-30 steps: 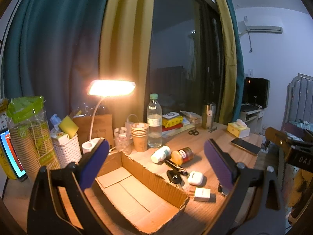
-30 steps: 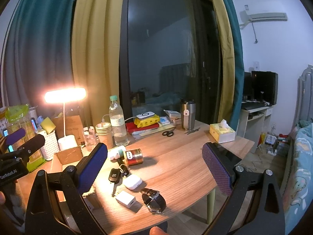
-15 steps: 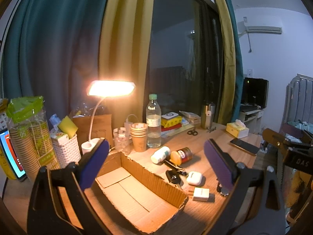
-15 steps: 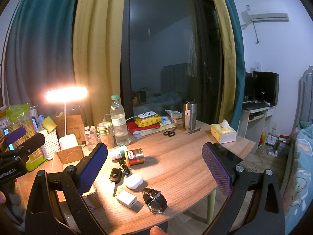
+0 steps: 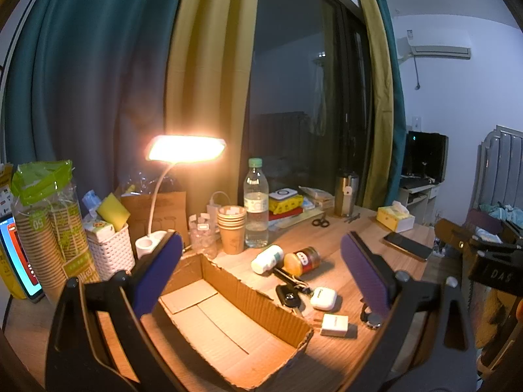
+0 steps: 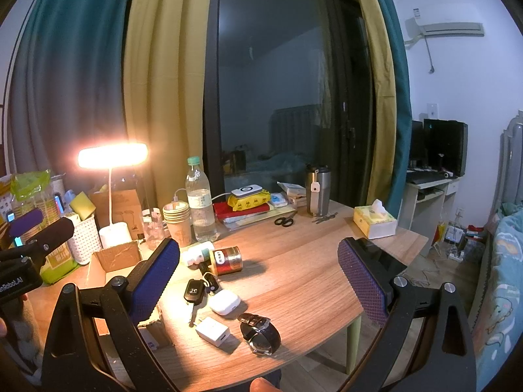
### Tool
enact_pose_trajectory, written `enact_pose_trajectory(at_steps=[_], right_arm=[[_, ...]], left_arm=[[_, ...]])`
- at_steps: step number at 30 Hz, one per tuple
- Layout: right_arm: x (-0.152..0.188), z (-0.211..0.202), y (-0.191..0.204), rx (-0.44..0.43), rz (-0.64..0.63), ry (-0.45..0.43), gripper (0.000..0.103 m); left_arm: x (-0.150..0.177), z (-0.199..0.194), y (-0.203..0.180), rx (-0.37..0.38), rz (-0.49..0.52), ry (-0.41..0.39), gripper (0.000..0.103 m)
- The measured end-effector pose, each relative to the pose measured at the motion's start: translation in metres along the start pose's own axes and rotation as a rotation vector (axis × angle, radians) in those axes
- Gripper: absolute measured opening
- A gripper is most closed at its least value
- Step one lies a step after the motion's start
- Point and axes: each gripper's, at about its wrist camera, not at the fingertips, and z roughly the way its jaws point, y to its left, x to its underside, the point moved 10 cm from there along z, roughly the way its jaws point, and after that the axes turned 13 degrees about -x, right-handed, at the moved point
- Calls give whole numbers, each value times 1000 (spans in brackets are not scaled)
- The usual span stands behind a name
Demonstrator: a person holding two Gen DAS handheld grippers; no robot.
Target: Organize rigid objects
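An open cardboard box [image 5: 228, 323] lies under my left gripper [image 5: 261, 274], which is open and holds nothing. Right of the box lie a white pill bottle [image 5: 266, 254], a gold tin [image 5: 302, 256], a car key [image 5: 289, 295], a white earbud case [image 5: 323, 298], a white charger [image 5: 334, 324] and a watch [image 5: 371, 317], which is half hidden by a finger. My right gripper [image 6: 258, 281] hovers open above the key [image 6: 194, 290], earbud case [image 6: 225, 303], charger [image 6: 212, 330] and watch [image 6: 260, 330]. The tin [image 6: 227, 259] lies on its side further back.
A lit desk lamp [image 5: 184, 148], a water bottle [image 5: 256, 205], stacked paper cups [image 5: 231, 228] and a white basket [image 5: 108, 251] line the back. Scissors [image 6: 283, 220], a steel tumbler [image 6: 317, 192], a tissue box [image 6: 374, 220] and a phone [image 5: 407, 245] lie to the right. The table's front edge [image 6: 327, 343] is close.
Both views have drifted only slightly. Nothing on the table has moved and both grippers stay open.
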Motion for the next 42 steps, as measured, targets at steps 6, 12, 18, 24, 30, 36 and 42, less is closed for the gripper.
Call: enact_pose_trajectory(at_steps=[6,12,18,24,30,36,42], right_arm=[[0,0,0,0,-1,1,99],[1,1,1,0,-2,2,99],[0,1,1,1,-3,2,99],[1,1,2,-1,-3,2,99],[1,2,2,-2,-4,5,99],[8,6,1,0,0,25,99],[33,24,-3,8,9,85,99]], left_arm=[[0,0,0,-2,-3,0,98],[0,-1,1,-1,-6,1,98],[-1,0,1,0,-7,0,98],[-1,0,2,1,-8,1,98],[1,-1,1,2,-8,9,98],[10,7,6,-17,-12,50,98],[41,34,20,-62,-18,175,98]])
